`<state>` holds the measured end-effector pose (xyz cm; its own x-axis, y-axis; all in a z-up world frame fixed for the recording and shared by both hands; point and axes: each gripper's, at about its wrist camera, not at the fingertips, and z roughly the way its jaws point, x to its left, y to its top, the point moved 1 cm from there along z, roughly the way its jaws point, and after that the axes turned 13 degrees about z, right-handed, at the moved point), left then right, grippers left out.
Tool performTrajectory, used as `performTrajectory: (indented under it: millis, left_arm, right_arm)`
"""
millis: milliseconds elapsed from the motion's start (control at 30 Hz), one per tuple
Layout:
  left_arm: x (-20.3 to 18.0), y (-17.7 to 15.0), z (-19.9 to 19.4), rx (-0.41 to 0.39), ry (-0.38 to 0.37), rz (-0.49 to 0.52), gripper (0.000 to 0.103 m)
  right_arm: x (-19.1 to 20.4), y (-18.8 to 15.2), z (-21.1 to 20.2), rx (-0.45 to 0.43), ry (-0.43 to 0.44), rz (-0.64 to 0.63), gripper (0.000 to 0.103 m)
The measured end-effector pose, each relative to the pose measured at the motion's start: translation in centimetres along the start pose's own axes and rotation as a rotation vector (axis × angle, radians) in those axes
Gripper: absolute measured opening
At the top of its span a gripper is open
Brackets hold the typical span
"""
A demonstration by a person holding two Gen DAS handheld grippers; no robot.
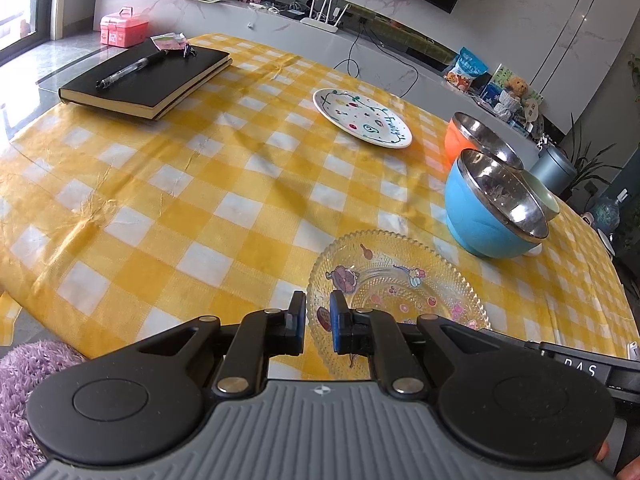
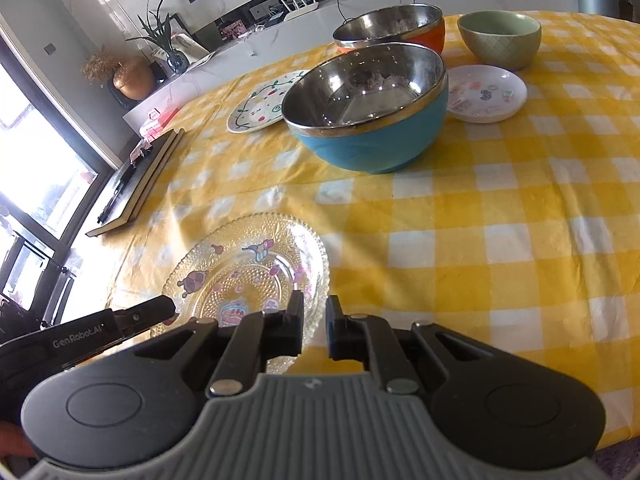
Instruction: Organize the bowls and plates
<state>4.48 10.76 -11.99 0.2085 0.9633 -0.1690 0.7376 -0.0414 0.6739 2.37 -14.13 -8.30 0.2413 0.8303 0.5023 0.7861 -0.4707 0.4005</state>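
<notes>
A clear glass plate [image 1: 400, 284] [image 2: 240, 264] with cartoon stickers lies at the near edge of the yellow checked table. My left gripper [image 1: 318, 322] is shut on its left rim, which runs between the blue pads. My right gripper [image 2: 314, 322] is shut on the opposite rim. Whether the plate is off the cloth I cannot tell. Behind it stand a blue steel-lined bowl [image 1: 488, 216] [image 2: 372, 144], an orange steel-lined bowl [image 1: 456, 140] [image 2: 434, 34] and a green bowl [image 2: 500, 44]. A white painted plate [image 1: 360, 118] [image 2: 260, 106] and a small white dish [image 2: 484, 94] lie flat.
A black notebook [image 1: 148, 80] [image 2: 136, 184] with a pen [image 1: 132, 66] on it sits at the far left of the table. A purple fluffy cushion [image 1: 24, 380] is below the near table edge. A low marble shelf with clutter runs behind the table.
</notes>
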Motion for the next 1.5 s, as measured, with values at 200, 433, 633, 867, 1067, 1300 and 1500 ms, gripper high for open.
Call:
performTrajectory:
  millis: [200,433,633,867,1067,1300,1500]
  left_arm:
    - [-0.7,-0.2,0.4,0.021,0.04,0.048,0.013]
    - [-1.2,-0.4,0.7,0.017,0.067,0.094,0.013]
    - [-1.3,-0.3,0.7,0.02,0.067,0.106,0.015]
    - [-1.7,0.5,-0.5,-0.016,0.096,0.144,0.028]
    - [-2.4,1.4,-1.2,-0.03,0.132,0.187,0.033]
    - [-2.2,3.3,-1.7,-0.05,0.148,0.21,0.038]
    - [-2.5,5.7,-1.5,-0.052,0.163,0.27,0.044]
  right_arm:
    - [0.4,-0.4,0.4,-0.001,-0.037,-0.051,0.009]
    - [1.4,-0.7,0.7,-0.041,-0.076,-0.126,0.009]
    - [1.5,-0.7,0.7,-0.039,-0.079,-0.149,0.012]
    - [1.9,-0.8,0.0,-0.066,-0.073,-0.169,0.025]
    - [2.8,-0.3,-1.3,-0.14,-0.077,-0.228,0.033]
    - [3.4,1.3,-2.1,-0.194,-0.056,-0.225,0.039]
    - [4.4,2.9,-2.0,-0.201,-0.037,-0.25,0.04]
